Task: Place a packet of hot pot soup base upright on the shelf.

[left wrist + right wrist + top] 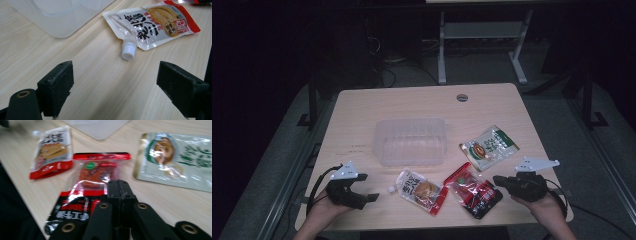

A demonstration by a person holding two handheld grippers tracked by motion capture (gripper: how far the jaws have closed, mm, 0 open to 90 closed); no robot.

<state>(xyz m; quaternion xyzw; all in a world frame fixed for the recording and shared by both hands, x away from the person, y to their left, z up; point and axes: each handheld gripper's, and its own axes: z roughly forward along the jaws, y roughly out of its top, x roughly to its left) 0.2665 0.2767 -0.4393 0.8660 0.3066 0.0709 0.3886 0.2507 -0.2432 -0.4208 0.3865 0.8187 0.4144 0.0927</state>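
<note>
A dim room, dark floor and desk legs behind, and in front of you a pale wooden table (362, 107) with a clear plastic tub (410, 141) sitting empty near its middle. Your left gripper (373, 197) rests low at the near left edge, jaws spread wide with nothing but bare wood between them; in the left gripper view they frame the white cap of the spouted pouch (155, 23), which lies flat just ahead, its cap pointing your way, well short of the jaws. Over on the right, your right gripper (496, 178) has its jaws pressed tight together, gripping nothing, tips right at the edge of the red and black packet (473, 190). In the right gripper view those closed jaws hover over that packet (87, 192). The green and white packet (488, 147) lies beyond, close to the tub's right corner, apart from the red one.
</note>
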